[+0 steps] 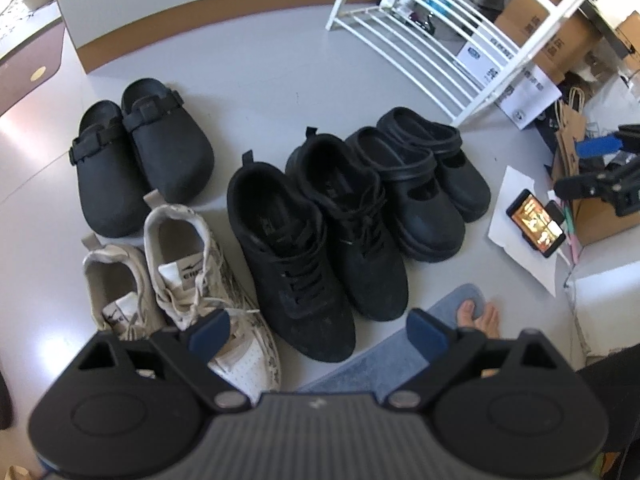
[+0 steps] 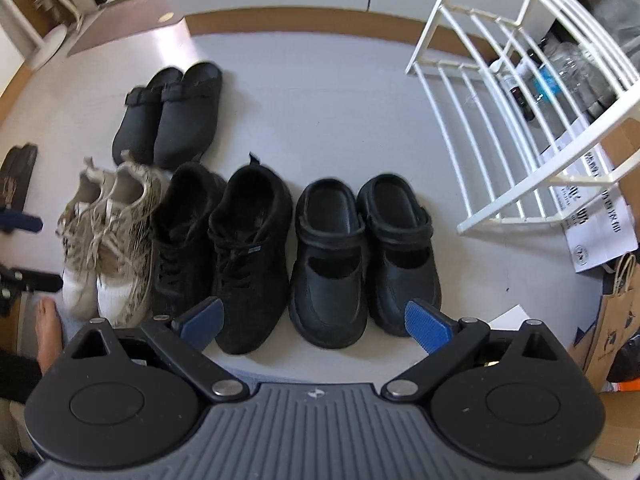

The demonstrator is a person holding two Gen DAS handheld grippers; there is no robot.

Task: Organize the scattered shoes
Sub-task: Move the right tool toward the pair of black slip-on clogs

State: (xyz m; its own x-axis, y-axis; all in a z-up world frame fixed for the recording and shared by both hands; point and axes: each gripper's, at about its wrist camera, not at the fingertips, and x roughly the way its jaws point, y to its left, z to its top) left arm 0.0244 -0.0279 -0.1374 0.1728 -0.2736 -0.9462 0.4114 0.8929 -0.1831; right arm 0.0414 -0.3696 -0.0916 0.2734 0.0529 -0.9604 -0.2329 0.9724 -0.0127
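Grey smooth flooring (image 2: 320, 92) is carrying four pairs of shoes. At far left, the beige-and-white laced sneakers (image 2: 106, 240) are sitting side by side, with the matte black strapped clogs (image 2: 170, 116) lying just behind them. Next, the black suede lace-up sneakers (image 2: 224, 248) are standing together, touching the beige pair. Further right, the glossy black rubber slingback clogs (image 2: 364, 256) are resting as a pair, just beside the suede ones. At far right, a white slatted metal shoe rack (image 2: 516, 120) is standing bare of shoes. The left gripper (image 1: 318, 332) is hovering above the sneakers, fingers spread wide, gripping nothing. The right gripper (image 2: 316, 316) is hanging over the toes, likewise spread wide and empty.
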